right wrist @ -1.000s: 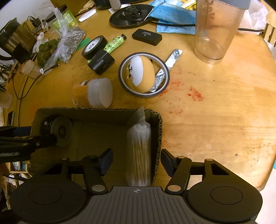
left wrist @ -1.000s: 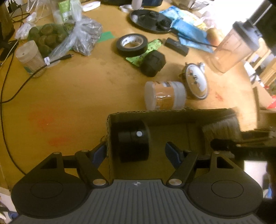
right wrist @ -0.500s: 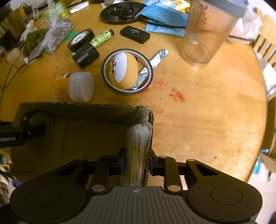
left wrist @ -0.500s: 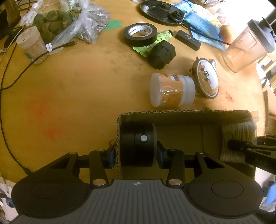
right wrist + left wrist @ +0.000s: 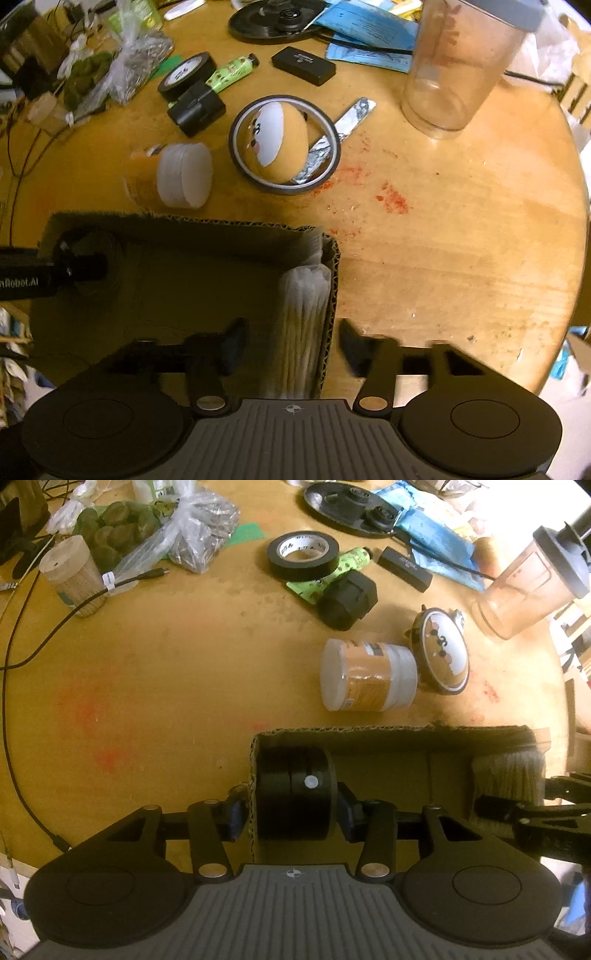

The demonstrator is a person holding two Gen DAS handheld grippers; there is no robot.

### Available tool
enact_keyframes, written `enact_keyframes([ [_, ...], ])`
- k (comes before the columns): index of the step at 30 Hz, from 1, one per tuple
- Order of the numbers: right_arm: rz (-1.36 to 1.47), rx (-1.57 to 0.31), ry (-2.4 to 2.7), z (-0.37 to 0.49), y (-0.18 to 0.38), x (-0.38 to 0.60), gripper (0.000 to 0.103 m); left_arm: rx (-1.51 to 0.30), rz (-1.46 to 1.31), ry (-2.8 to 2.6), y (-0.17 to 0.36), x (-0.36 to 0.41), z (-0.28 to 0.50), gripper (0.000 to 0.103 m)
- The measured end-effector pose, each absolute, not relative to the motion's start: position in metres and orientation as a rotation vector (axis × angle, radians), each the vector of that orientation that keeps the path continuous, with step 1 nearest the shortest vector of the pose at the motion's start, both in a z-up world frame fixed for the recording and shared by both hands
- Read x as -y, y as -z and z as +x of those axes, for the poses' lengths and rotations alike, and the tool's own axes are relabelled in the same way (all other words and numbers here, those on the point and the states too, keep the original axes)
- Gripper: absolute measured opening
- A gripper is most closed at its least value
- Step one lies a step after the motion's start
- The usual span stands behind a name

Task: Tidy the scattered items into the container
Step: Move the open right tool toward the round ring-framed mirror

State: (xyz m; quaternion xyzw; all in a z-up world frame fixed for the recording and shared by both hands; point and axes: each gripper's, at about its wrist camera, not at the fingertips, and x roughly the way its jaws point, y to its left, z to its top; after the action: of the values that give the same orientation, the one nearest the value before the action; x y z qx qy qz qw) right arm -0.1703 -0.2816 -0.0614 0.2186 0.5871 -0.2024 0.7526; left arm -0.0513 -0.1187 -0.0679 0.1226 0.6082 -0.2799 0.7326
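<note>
At the box's (image 5: pixel 388 734) left end, my left hand-held gripper (image 5: pixel 291 814) straddles the cardboard wall, 1 finger outside it and 1 inside, clenched on the wall and the black cylinder (image 5: pixel 295 792) that lies on its side in the corner. Both pads press in: the outer one against the wall, the inner one against the cylinder's end. At the right end of the box (image 5: pixel 184 225), my right hand-held gripper (image 5: pixel 291 347) is released, its 2 fingers spread well apart on either side of that wall, clear of it. Just inside the wall lies a pack of cotton swabs (image 5: pixel 304 325), lengthwise along it; it also shows from the left wrist (image 5: pixel 508 779).

Beyond the box, still out on the bench (image 5: pixel 461 240), a jar (image 5: pixel 369 675) lies on its side near the far wall, with a tape ring (image 5: pixel 284 147) around a yellow toy (image 5: pixel 277 142) just beside it. Farther back sit a black block (image 5: pixel 347 600), a black tape roll (image 5: pixel 303 555), a green tube (image 5: pixel 231 72) and a clear tumbler (image 5: pixel 458 66). Red smears mark the wood near the ring.
</note>
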Motion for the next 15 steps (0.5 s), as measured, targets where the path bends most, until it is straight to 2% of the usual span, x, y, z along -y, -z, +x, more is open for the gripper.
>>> enact_keyframes([
  [2, 0.491, -1.252, 0.424, -0.172, 0.056, 0.283, 0.076, -1.329, 0.257, 0.619, 0.064, 0.117, -0.051, 0.059],
  [3, 0.497, -1.237, 0.416, -0.173, 0.052, 0.285, 0.08, -1.325, 0.251, 0.618, 0.062, 0.116, -0.051, 0.069],
  [4, 0.501, -1.223, 0.411, -0.174, 0.049, 0.286, 0.089, -1.317, 0.241, 0.618, 0.059, 0.114, -0.051, 0.074],
  [5, 0.505, -1.208, 0.408, -0.176, 0.046, 0.288, 0.097, -1.309, 0.229, 0.621, 0.057, 0.112, -0.051, 0.074],
  [6, 0.509, -1.19, 0.404, -0.177, 0.043, 0.29, 0.098, -1.305, 0.219, 0.626, 0.055, 0.111, -0.051, 0.075],
  [15, 0.543, -1.094, 0.325, -0.19, 0.025, 0.317, 0.103, -1.26, 0.136, 0.662, 0.035, 0.102, -0.054, 0.075],
])
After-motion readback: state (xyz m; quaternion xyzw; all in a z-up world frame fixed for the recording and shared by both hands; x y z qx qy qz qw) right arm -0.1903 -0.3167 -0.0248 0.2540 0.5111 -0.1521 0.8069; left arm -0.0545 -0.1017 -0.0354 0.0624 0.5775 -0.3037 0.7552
